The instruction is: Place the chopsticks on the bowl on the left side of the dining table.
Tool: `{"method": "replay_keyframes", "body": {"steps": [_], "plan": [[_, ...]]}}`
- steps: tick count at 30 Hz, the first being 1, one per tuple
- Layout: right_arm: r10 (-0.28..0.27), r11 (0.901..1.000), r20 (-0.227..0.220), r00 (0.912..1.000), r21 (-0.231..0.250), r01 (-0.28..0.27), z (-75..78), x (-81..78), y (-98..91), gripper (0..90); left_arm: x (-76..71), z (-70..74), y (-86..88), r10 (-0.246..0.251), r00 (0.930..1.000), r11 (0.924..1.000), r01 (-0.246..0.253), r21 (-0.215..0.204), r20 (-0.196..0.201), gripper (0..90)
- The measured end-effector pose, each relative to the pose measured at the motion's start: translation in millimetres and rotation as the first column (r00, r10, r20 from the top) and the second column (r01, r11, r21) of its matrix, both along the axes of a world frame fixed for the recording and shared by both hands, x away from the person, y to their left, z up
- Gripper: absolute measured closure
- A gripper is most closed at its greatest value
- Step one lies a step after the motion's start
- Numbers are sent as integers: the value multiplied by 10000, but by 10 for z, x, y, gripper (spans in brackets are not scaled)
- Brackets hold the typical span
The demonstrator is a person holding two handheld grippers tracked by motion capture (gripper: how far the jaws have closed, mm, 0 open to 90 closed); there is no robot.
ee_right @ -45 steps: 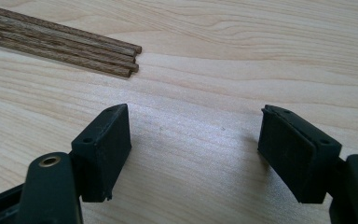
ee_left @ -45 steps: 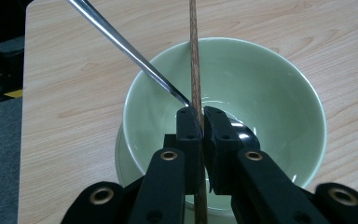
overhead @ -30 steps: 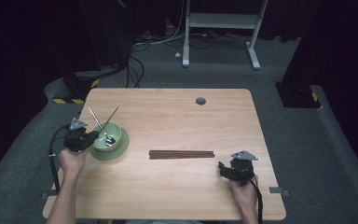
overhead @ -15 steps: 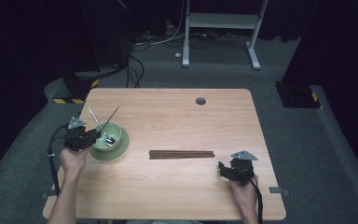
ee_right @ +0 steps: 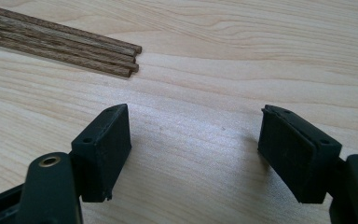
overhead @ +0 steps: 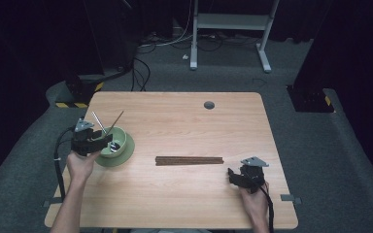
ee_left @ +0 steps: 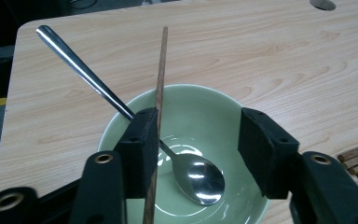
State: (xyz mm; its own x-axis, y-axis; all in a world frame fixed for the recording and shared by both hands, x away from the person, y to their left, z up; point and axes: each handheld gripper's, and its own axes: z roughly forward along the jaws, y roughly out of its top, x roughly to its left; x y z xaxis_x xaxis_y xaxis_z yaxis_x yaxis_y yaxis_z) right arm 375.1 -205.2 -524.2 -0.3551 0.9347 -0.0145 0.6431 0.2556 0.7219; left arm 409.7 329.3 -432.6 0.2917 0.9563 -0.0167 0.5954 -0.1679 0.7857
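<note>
While L gripper (ee_left: pixel 193 149) jaws have just been opening over green bowl (ee_left: pixel 214 100), chopstick (ee_left: pixel 158 84) leans on one pad, unclamped; R gripper (ee_right: pixel 193 154) wide open, empty.

The surface (ee_left: pixel 270 56) is pale wood with a smooth, faintly satin grain. The bowl (ee_left: pixel 200 105) looks like glazed green ceramic, glossy and catching highlights. The spoon (ee_left: pixel 199 177) is polished metal, mirror-bright. The chopstick (ee_left: pixel 160 70) standing in the bowl is dark brown wood, matt and finely grained, like the chopsticks (ee_right: pixel 60 44) lying on the surface. The jaws of the left gripper (ee_left: pixel 196 149) and right gripper (ee_right: pixel 193 154) are matt black plastic with dull pads. The floor (overhead: pixel 320 145) is grey, rough carpet.
</note>
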Motion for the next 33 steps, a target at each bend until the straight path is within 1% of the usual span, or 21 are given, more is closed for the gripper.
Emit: {"method": "replay_keyframes", "body": {"steps": [2, 7, 10, 13, 16, 23, 26, 30, 33], "plan": [[-1, 10000, -1, 10000, 0, 1, 0, 0, 0, 248, -2, 8, -40, -72, 10000, 9999, 71, 86, 33, 433], [-1, 10000, -2, 10000, 2, 1, 0, 0, 0, 248, 2, 36, -119, -90, 9998, 10000, 90, -4, 182, 406], [0, 10000, -1, 10000, -2, 0, 0, 0, 0, 248, 0, 56, -169, -209, 9994, 9997, 211, -83, 264, 393], [2, 10000, -1, 10000, 1, -2, 0, 0, 0, 248, -12, 64, -211, -349, 9989, 9994, 350, -36, 314, 381], [2, 10000, -1, 10000, 2, -2, 0, 0, 0, 248, -11, 70, -255, -374, 9987, 9991, 381, -206, 333, 364], [1, 10000, -2, 10000, 5, -1, 0, 0, 0, 248, -3, 85, -360, -639, 9973, 9973, 652, -351, 369, 354], [4, 10000, -1, 10000, 2, -4, 0, 0, -1, 248, 4, 88, -387, -694, 9968, 9970, 706, -302, 392, 354], [4, 10000, -3, 10000, 3, -4, 0, 0, -1, 248, 6, 96, -434, -805, 9957, 9955, 826, -471, 463, 351], [4, 10000, -2, 10000, 3, -4, 0, 0, -1, 248, 4, 91, -483, -939, 9944, 9941, 963, -499, 483, 340]]}}
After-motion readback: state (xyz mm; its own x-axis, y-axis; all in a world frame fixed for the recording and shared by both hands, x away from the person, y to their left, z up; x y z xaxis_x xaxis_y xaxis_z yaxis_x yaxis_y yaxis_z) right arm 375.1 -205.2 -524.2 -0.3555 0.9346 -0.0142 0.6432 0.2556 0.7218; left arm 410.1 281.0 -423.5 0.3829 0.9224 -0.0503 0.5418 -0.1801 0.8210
